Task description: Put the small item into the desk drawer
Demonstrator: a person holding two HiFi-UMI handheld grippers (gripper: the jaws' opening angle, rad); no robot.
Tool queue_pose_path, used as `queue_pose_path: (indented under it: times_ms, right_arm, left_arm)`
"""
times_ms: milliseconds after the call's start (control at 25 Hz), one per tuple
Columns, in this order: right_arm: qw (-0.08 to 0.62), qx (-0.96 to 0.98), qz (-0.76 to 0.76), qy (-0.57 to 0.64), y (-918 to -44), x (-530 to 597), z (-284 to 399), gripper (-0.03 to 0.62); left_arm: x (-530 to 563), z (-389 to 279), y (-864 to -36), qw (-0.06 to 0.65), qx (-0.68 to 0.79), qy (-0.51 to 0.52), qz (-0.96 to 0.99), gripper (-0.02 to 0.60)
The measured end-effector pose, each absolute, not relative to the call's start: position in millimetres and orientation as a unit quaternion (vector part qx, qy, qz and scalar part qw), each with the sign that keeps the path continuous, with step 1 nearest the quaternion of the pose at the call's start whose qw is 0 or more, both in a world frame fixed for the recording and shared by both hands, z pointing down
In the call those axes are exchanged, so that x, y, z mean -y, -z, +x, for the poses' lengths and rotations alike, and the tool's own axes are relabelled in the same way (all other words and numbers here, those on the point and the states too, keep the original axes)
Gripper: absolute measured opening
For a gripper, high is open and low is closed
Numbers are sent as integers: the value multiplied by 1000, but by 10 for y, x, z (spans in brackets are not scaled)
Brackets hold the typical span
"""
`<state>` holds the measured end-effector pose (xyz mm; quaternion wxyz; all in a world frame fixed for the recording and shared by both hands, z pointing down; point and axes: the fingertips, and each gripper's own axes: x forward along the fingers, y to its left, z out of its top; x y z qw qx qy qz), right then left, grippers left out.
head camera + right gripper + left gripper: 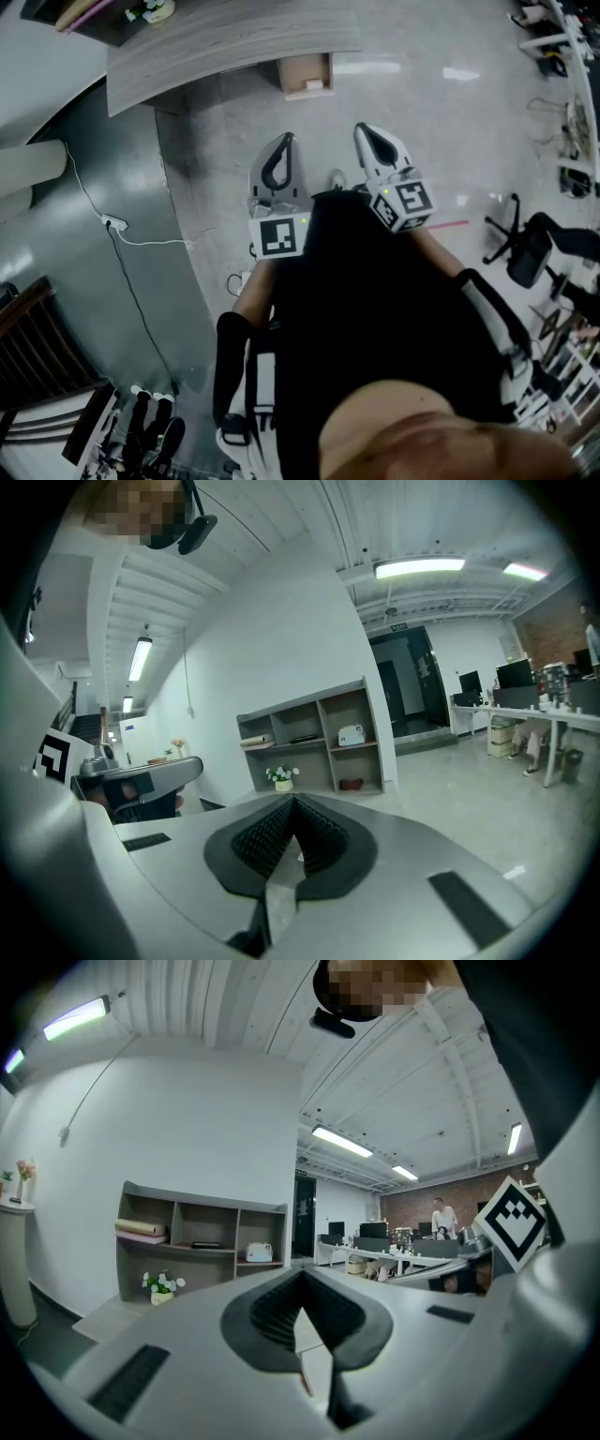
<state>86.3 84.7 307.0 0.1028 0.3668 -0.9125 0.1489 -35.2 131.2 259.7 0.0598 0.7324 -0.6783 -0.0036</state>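
Left hand-held gripper and right hand-held gripper side by side, pointing forward, jaws together.

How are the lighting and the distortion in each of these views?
Head view: dim, with pale glare on the floor. Left gripper view: fisheye curve, black corners, bright tube light. Right gripper view: same curve, its ceiling lamp overexposed.

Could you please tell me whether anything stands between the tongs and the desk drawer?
Nothing visible does: only floor lies between the left tongs, the right tongs and the drawer by the desk. I cannot make out the small item.
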Motion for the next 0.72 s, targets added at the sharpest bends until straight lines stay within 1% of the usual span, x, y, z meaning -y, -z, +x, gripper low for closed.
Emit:
queue_pose_path:
  times_ms: [720]
  right_arm:
    - [102,928,338,-118,-2988,-840,820,-2]
  left_arm:
    - [-1273,-288,-2608,66,678,3,732,-9]
